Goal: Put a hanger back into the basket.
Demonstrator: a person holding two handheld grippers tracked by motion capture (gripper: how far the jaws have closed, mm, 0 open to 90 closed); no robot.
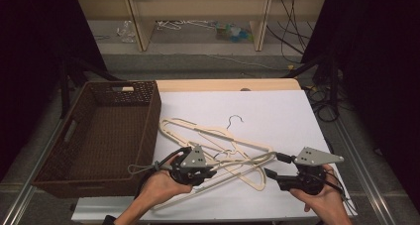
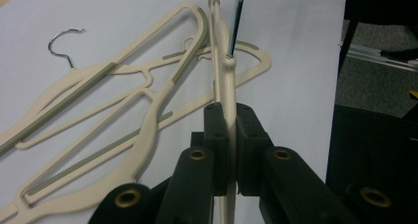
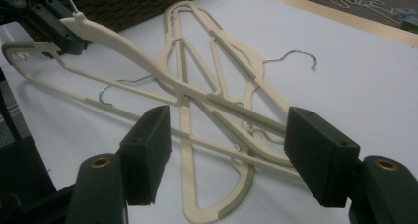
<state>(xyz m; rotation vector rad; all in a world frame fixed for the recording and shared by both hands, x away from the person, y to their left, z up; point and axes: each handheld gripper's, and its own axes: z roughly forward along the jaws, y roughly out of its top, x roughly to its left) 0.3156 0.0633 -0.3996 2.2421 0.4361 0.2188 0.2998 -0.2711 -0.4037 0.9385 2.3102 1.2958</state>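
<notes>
Cream plastic hangers with metal hooks lie crossed in a pile [image 1: 218, 136] on the white sheet. My left gripper [image 1: 212, 173] is shut on one of them, the held hanger [image 2: 223, 76]; in the left gripper view its jaws [image 2: 228, 120] pinch the narrow arm edge-on. That held hanger [image 3: 123, 41] slopes down from the left gripper [image 3: 54, 26] toward the pile. My right gripper [image 1: 273, 165] stands open to the right of the pile, jaws facing left. In the right gripper view its pads [image 3: 148, 150] are wide apart, and the hanger ends [image 3: 231, 130] lie below the gap, untouched.
A brown wicker basket [image 1: 148, 116] stands at the left, against the white sheet [image 1: 277, 111]. Black stands and cables flank the table at both sides. A loose hook [image 1: 235, 120] points toward the far side of the sheet.
</notes>
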